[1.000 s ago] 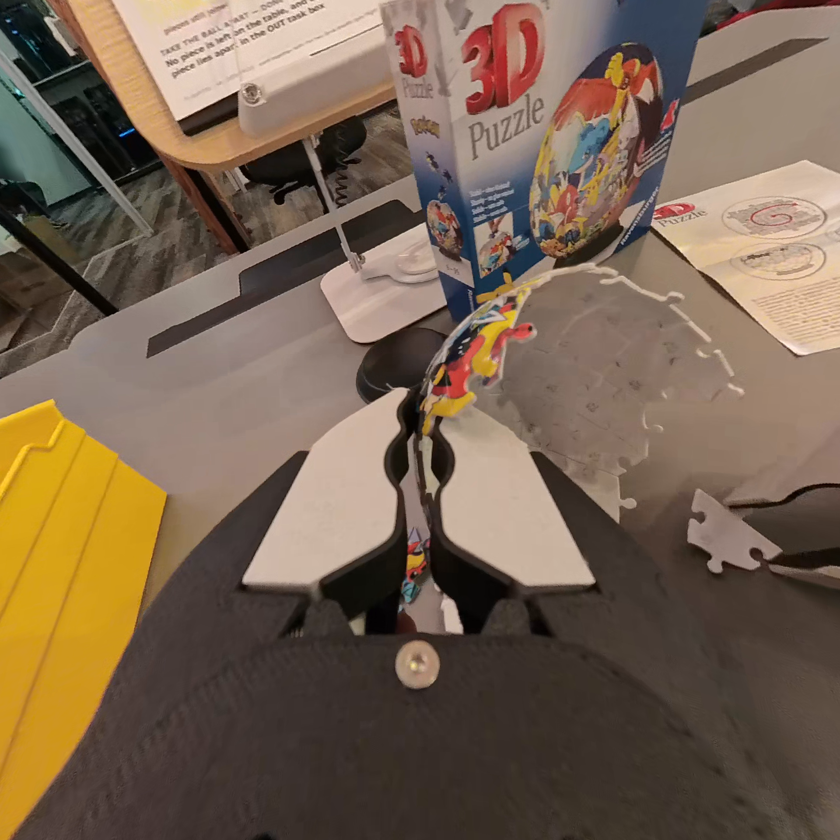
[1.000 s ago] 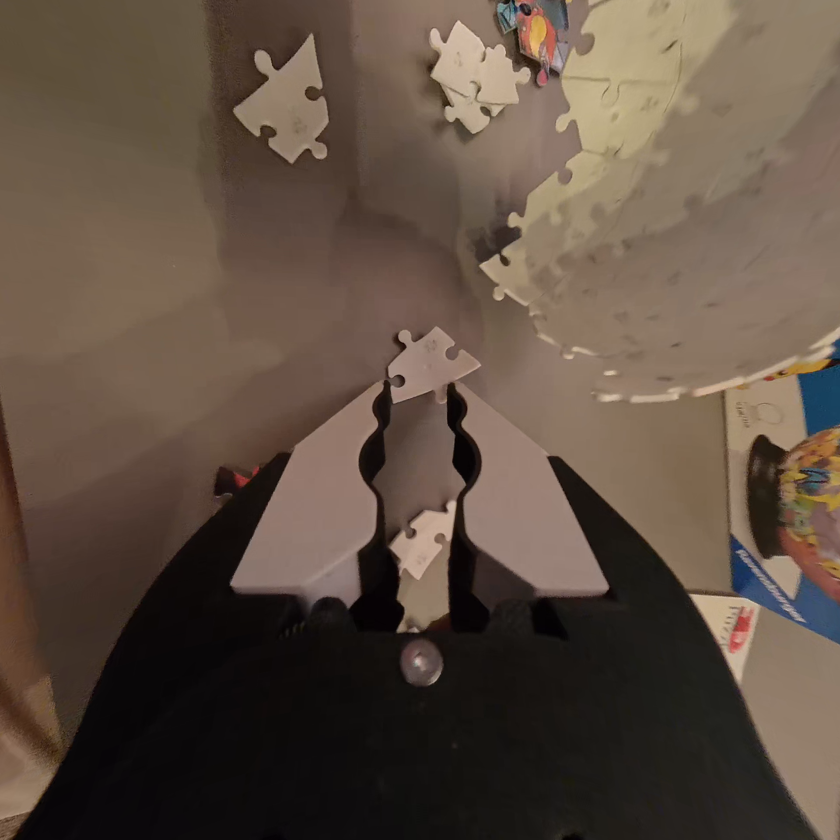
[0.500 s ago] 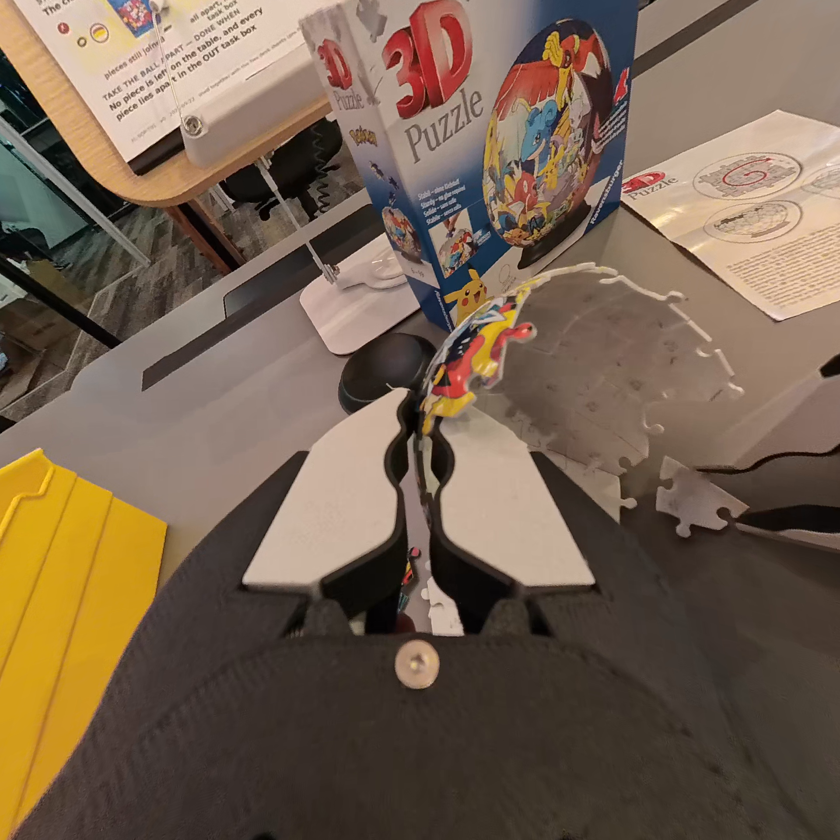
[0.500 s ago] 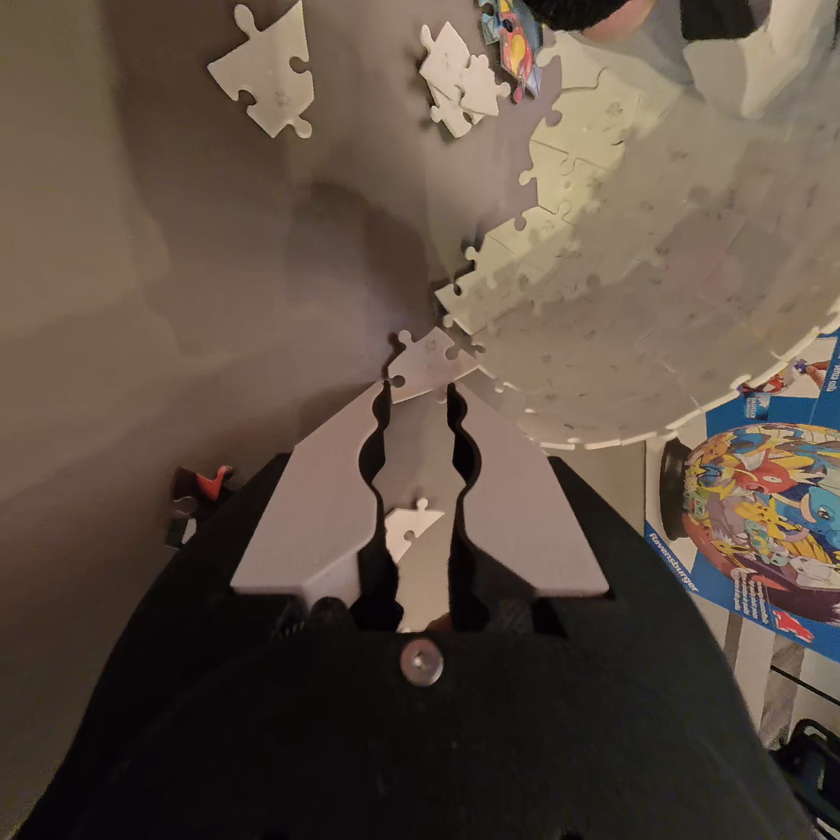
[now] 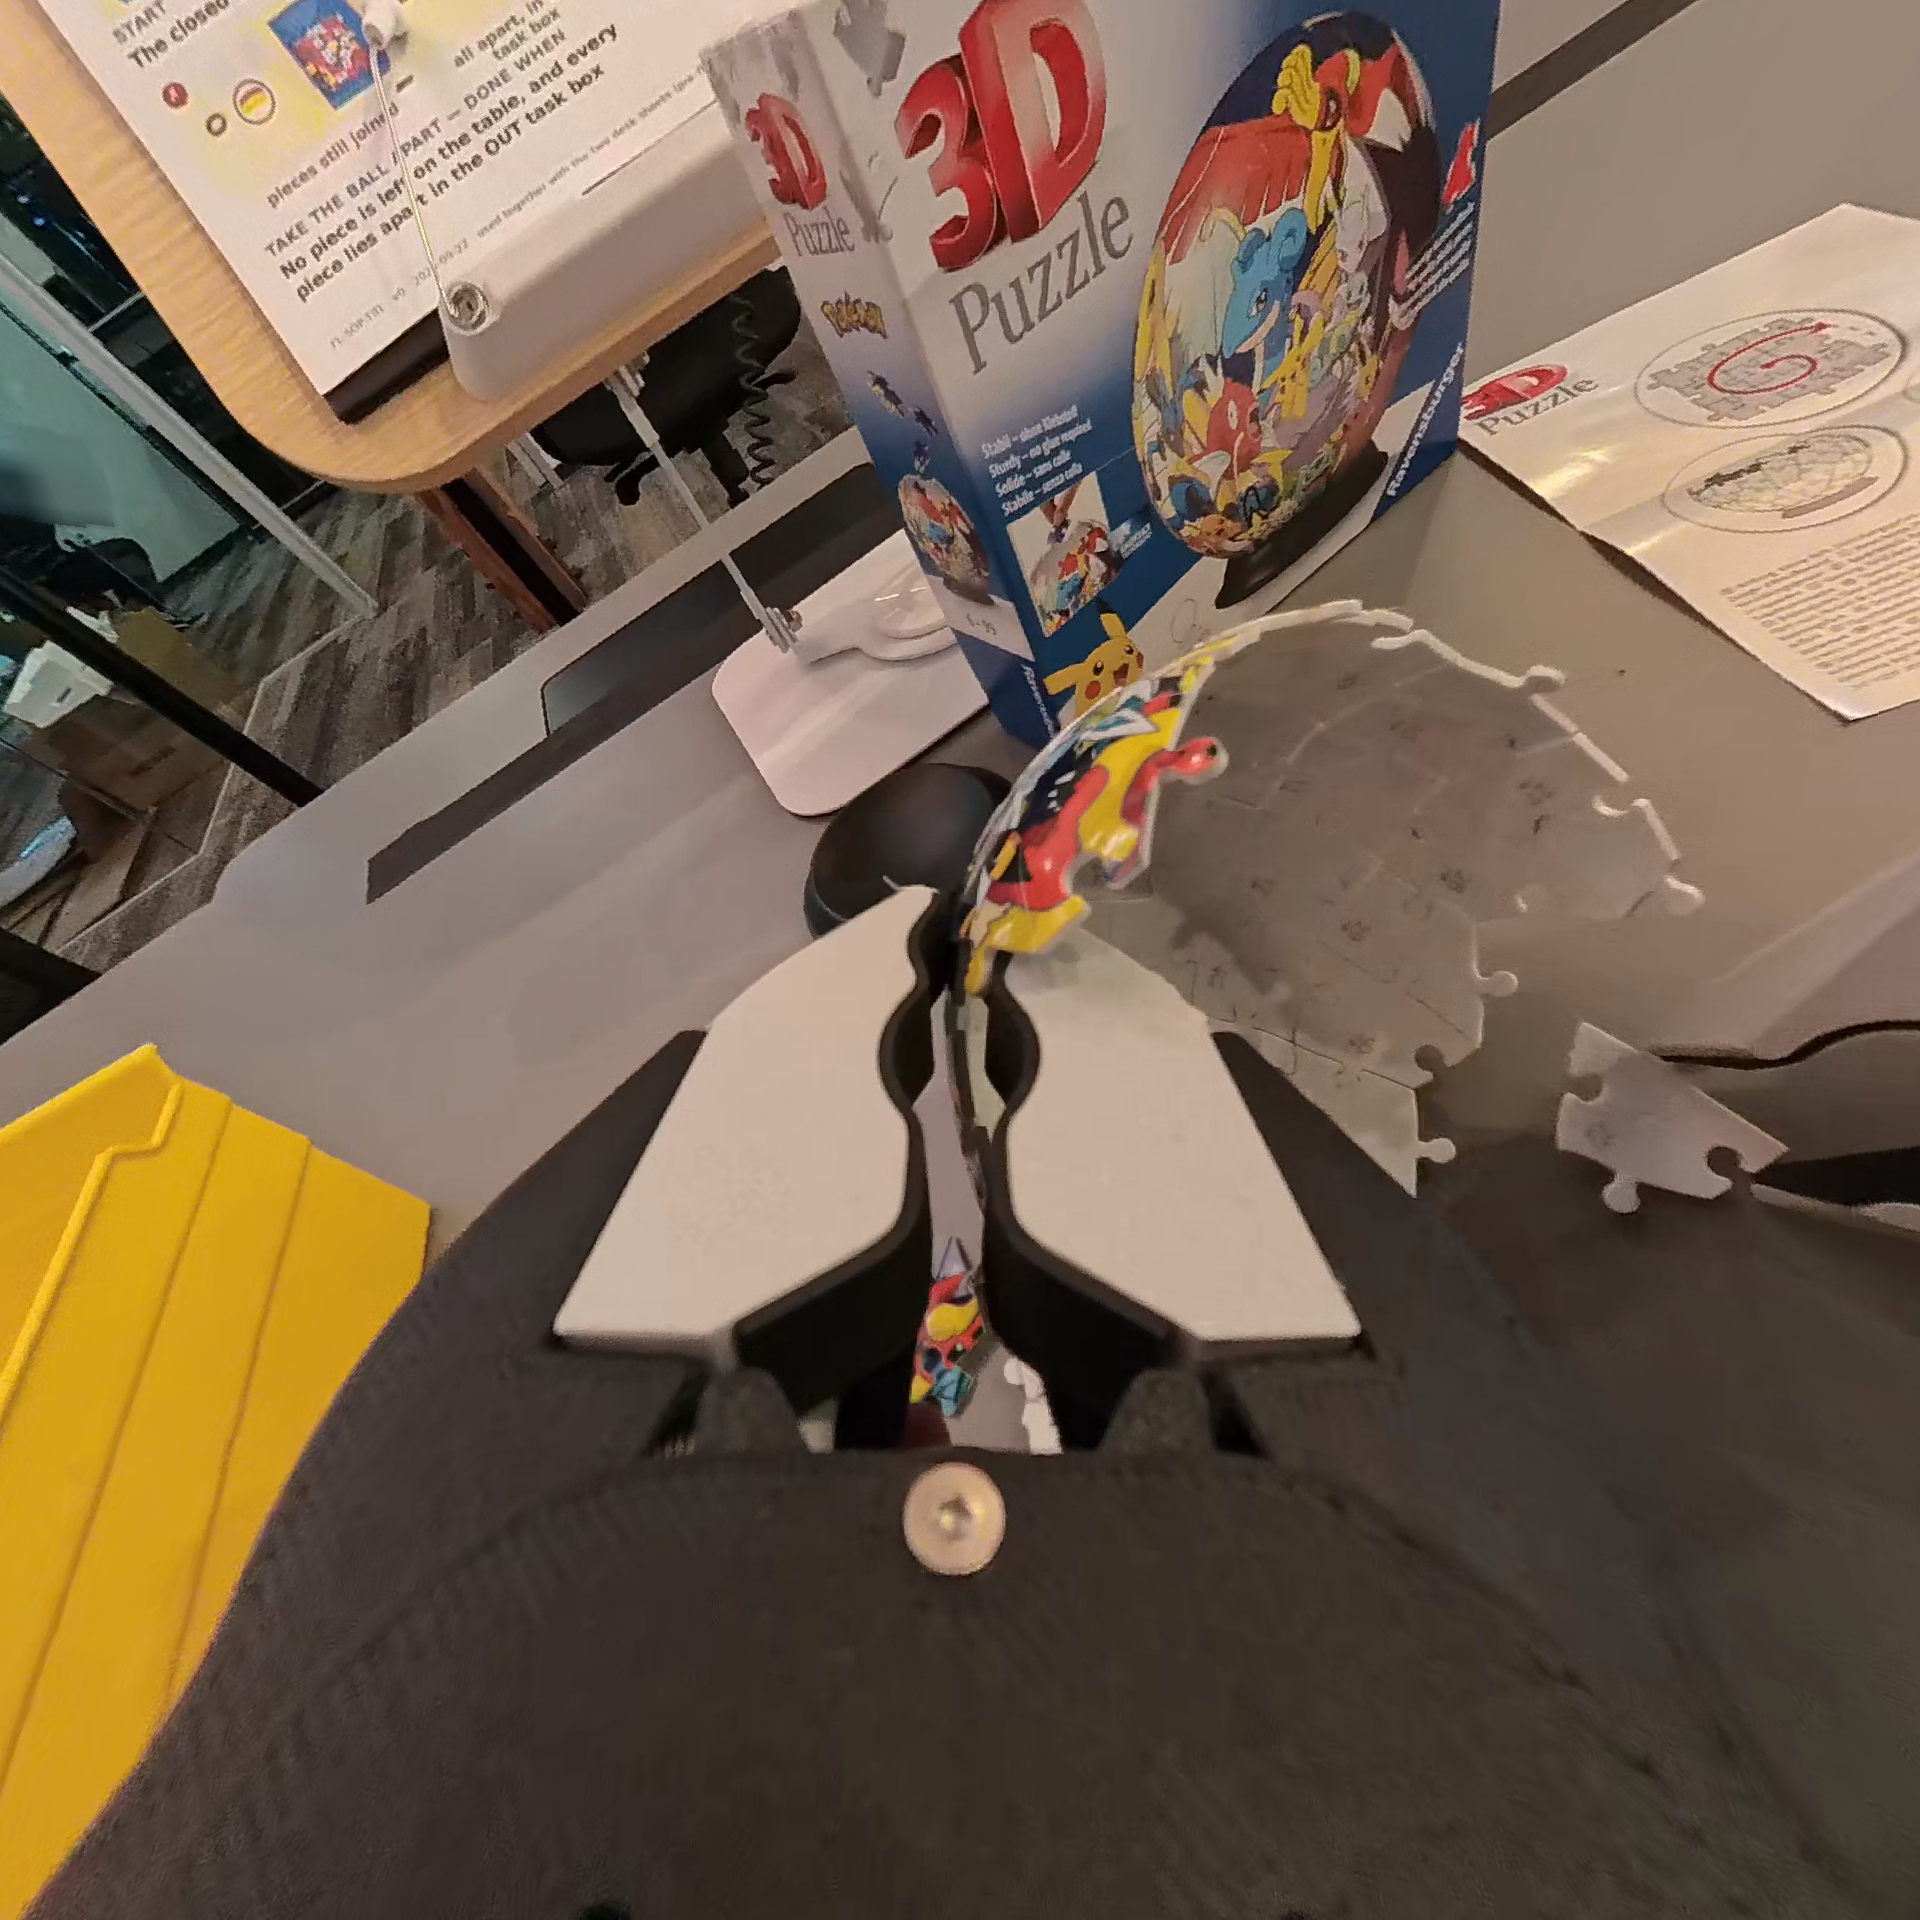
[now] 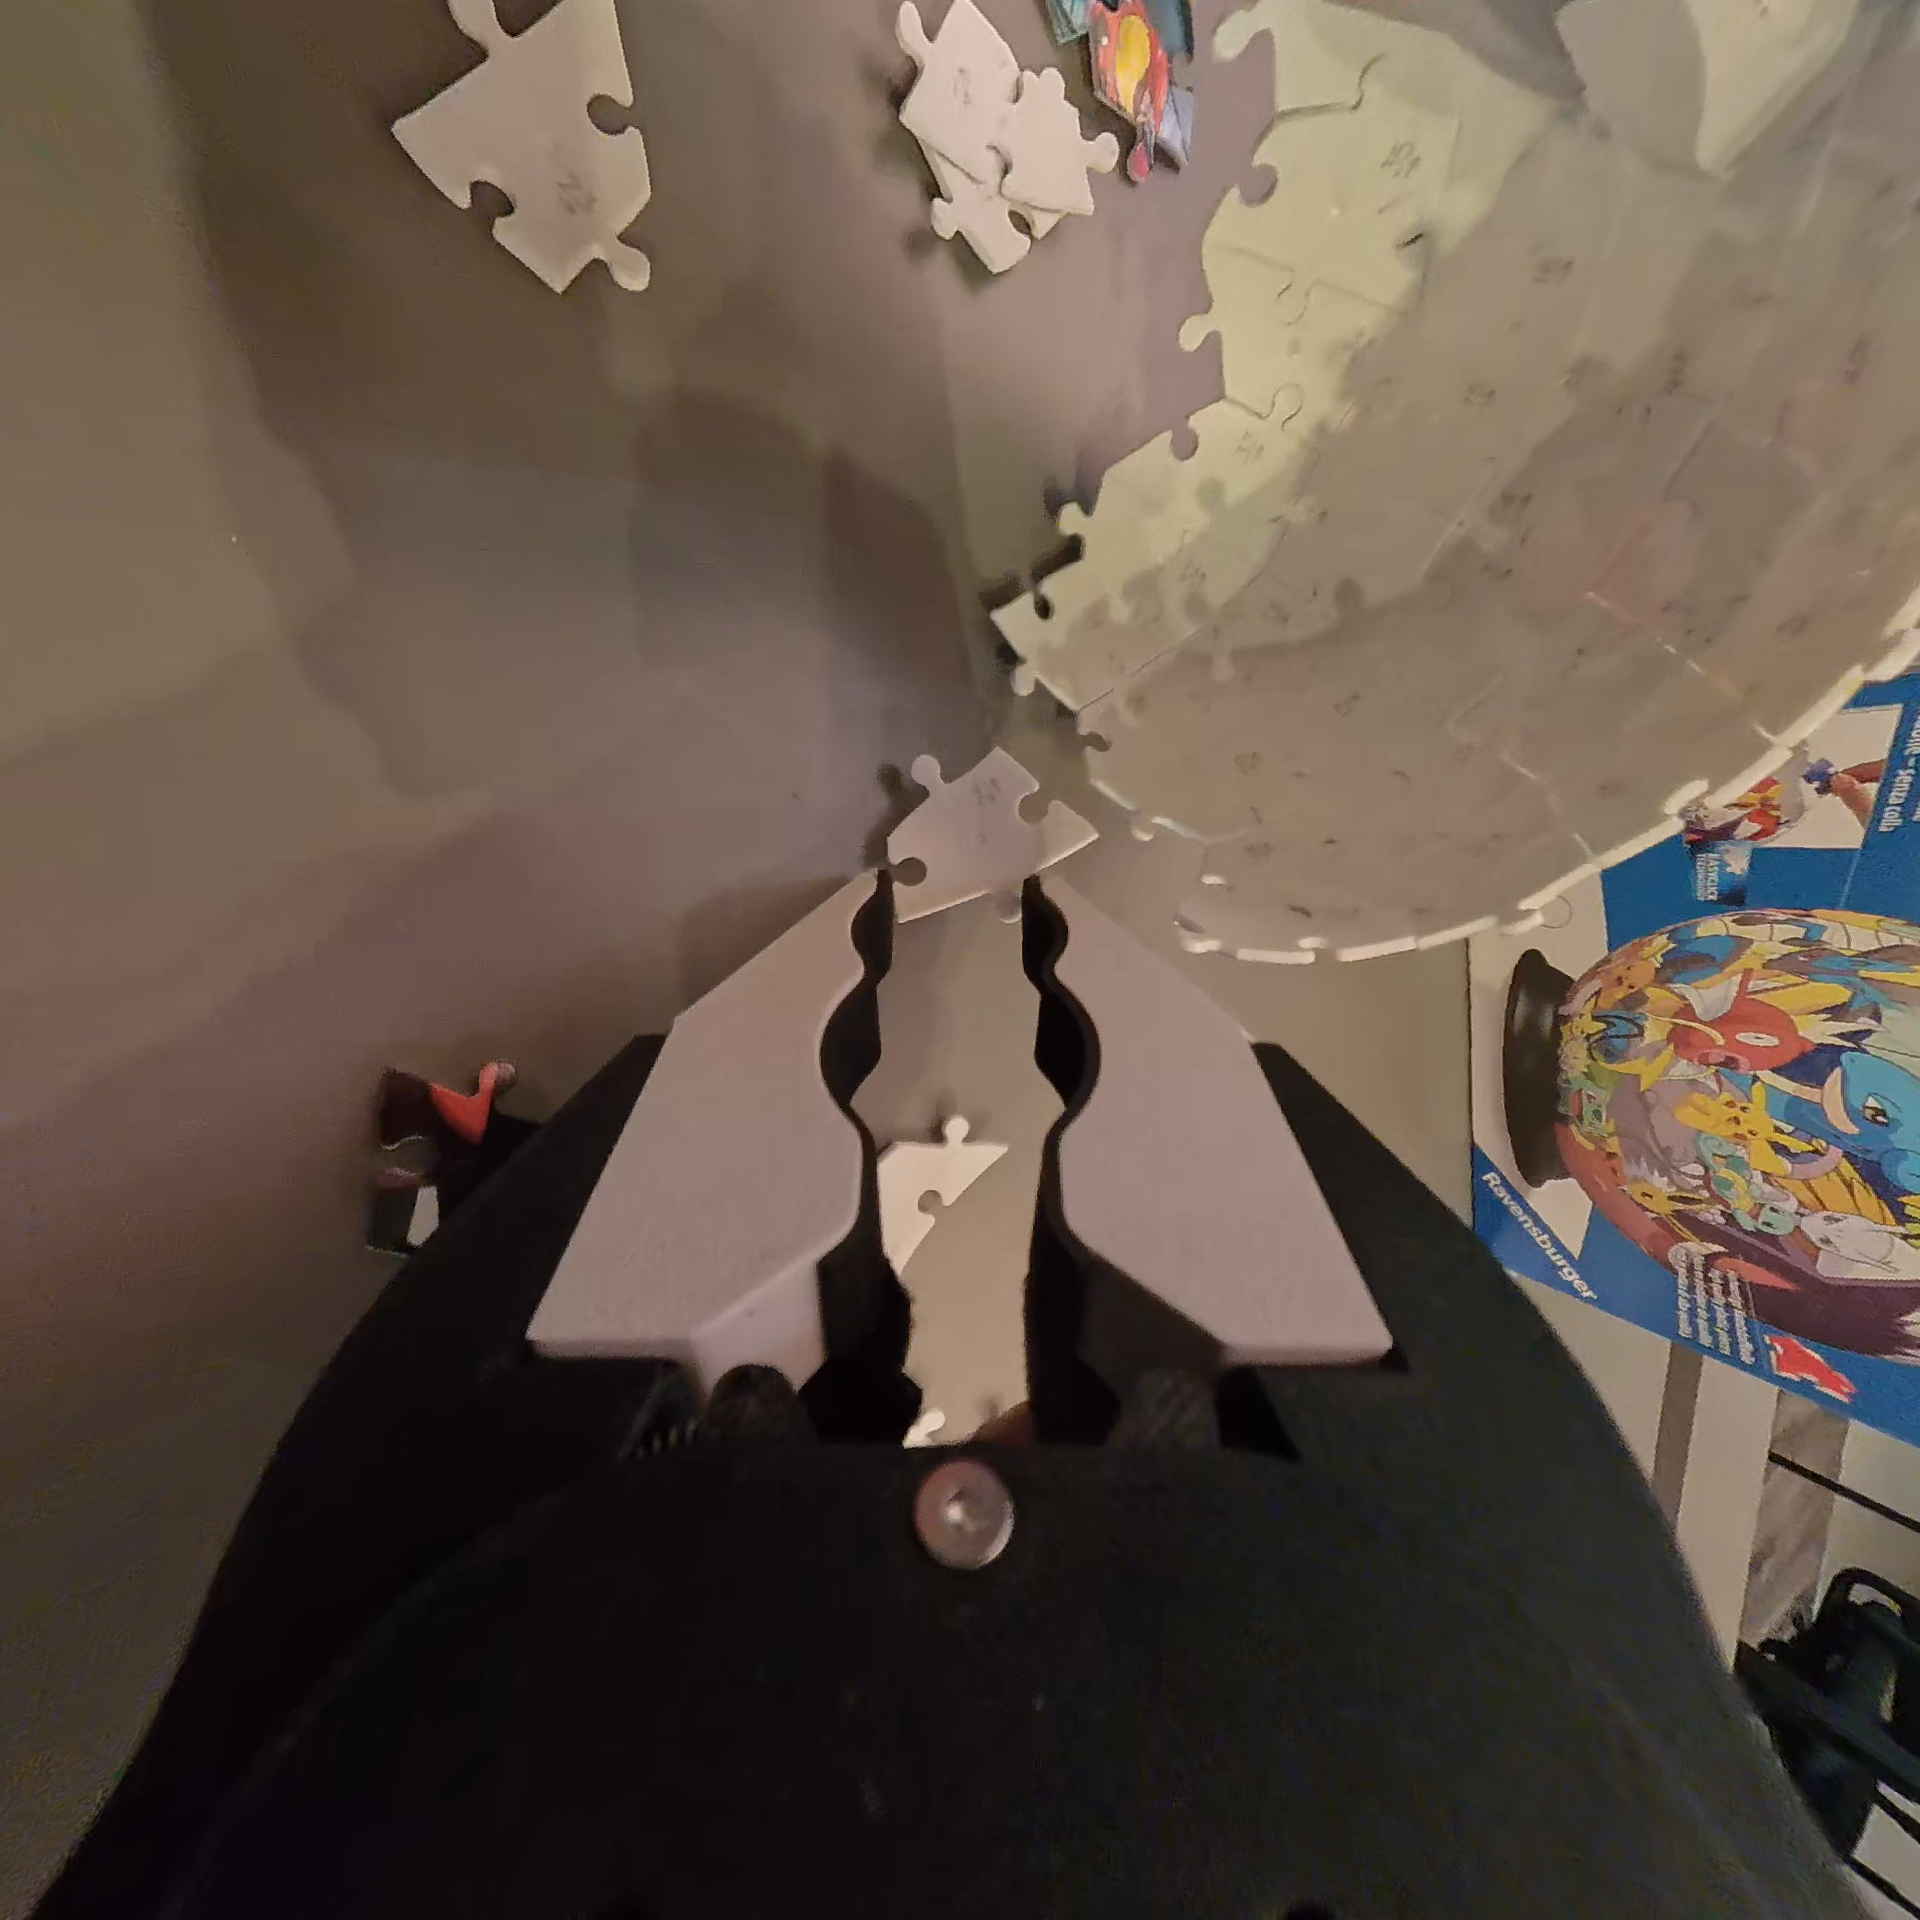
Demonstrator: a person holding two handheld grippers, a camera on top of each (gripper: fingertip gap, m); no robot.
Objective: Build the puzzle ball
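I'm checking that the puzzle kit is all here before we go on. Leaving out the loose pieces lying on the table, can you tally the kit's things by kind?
Part-built ball shell, clamped in the left gripper: 1
Single piece, in the right gripper: 1
Puzzle box: 1
Instruction sheet: 1
Black round stand: 1
Total: 5

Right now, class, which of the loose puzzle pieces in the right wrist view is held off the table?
The white piece pinched at the tips of the right hand-held gripper; the other loose pieces lie flat on the table.
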